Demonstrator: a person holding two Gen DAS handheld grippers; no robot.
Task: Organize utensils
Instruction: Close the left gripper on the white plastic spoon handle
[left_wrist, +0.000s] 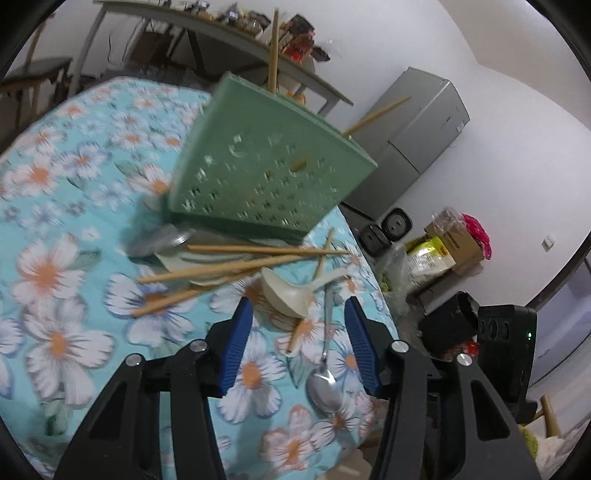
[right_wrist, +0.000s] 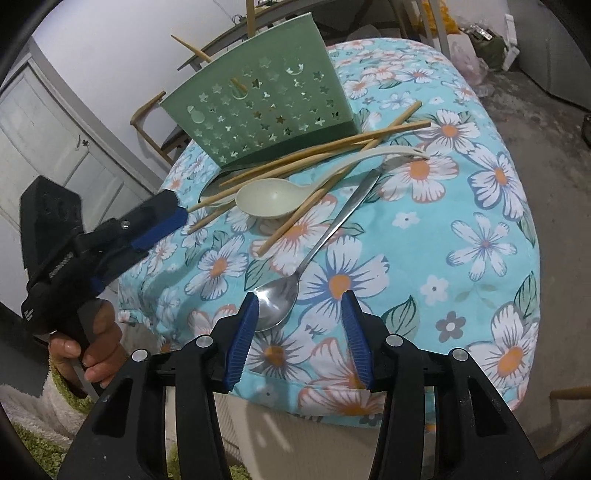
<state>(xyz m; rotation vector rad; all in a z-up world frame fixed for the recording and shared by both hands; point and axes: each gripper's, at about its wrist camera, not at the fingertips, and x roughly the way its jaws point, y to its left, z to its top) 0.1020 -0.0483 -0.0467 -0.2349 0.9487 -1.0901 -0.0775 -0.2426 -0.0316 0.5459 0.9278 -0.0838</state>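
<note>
A green star-punched utensil holder stands on the floral tablecloth, with two chopsticks sticking out of it. Loose chopsticks lie crossed in front of it over a cream plastic spoon. A metal spoon lies nearest the table edge. My right gripper is open, and the spoon's bowl lies between its blue fingers without being pressed. My left gripper is open above the cream spoon, empty, with a hand on its handle.
The table's rounded edge drops off just below both grippers. A grey fridge, rice cookers and boxes with bags stand on the floor beyond. A wooden chair sits behind the holder, and a cluttered grey table stands further back.
</note>
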